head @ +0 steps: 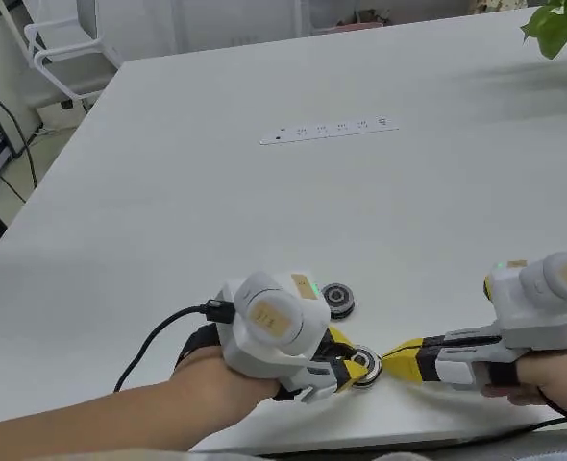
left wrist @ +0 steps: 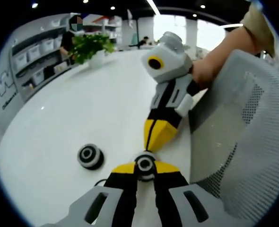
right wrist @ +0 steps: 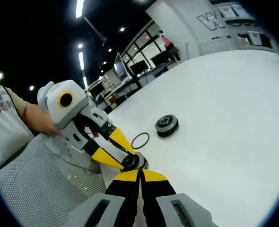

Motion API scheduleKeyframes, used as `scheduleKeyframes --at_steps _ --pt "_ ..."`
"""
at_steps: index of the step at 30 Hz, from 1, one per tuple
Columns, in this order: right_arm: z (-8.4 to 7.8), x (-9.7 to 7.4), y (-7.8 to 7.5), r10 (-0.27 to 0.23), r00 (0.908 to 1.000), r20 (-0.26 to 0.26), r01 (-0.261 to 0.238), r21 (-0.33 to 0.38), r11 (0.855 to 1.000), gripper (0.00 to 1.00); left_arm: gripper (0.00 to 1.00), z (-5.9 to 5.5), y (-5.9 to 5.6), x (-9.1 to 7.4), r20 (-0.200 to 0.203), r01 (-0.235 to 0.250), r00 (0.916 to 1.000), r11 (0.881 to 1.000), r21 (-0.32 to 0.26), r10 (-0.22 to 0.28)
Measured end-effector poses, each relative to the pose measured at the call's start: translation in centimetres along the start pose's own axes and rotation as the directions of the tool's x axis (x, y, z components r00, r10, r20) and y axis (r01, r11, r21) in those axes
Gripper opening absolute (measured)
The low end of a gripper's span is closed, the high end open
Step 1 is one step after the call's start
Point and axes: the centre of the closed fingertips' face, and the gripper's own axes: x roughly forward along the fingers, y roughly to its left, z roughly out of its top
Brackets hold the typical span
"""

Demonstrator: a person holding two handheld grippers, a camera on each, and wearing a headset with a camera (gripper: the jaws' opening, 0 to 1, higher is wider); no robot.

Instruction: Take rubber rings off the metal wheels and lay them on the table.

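Note:
My left gripper [head: 358, 368] [left wrist: 145, 168] is shut on a small metal wheel [head: 366, 364] [left wrist: 145, 162] [right wrist: 134, 161], holding it just above the table's near edge. From the right, my right gripper [head: 388, 356] [right wrist: 139, 173] meets that wheel with its yellow jaws closed tight, pinching the black rubber ring at its rim. A second wheel [head: 338, 299] [left wrist: 90, 156] [right wrist: 166, 125], with its black ring on, rests on the table just beyond. One loose rubber ring [right wrist: 140, 140] lies flat between the two wheels.
The white table [head: 264, 221] stretches far ahead, with a white power strip [head: 329, 130] near its middle. A potted plant [head: 560, 27] stands at the far right corner. A black cable [head: 154, 341] trails from the left gripper. A mesh chair back [left wrist: 243, 142] sits close behind.

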Motion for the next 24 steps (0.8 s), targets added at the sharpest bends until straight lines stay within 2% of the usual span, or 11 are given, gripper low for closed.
scheduleKeyframes --at_steps 12,17,24 --pt "0.28 0.28 0.49 0.008 1.0000 0.001 -0.008 0.031 0.999 0.00 0.13 0.04 -0.04 0.07 -0.002 -0.006 1.0000 1.000 -0.001 0.006" --pt "0.42 0.51 0.90 0.014 0.9999 -0.002 -0.014 0.015 1.000 0.00 0.13 0.04 -0.03 0.07 -0.005 -0.011 0.9999 1.000 -0.003 0.011" --pt "0.39 0.85 0.74 0.028 0.9996 -0.003 -0.028 0.006 1.000 0.00 0.13 0.04 -0.08 0.08 -0.004 -0.013 0.9999 1.000 -0.001 0.013"
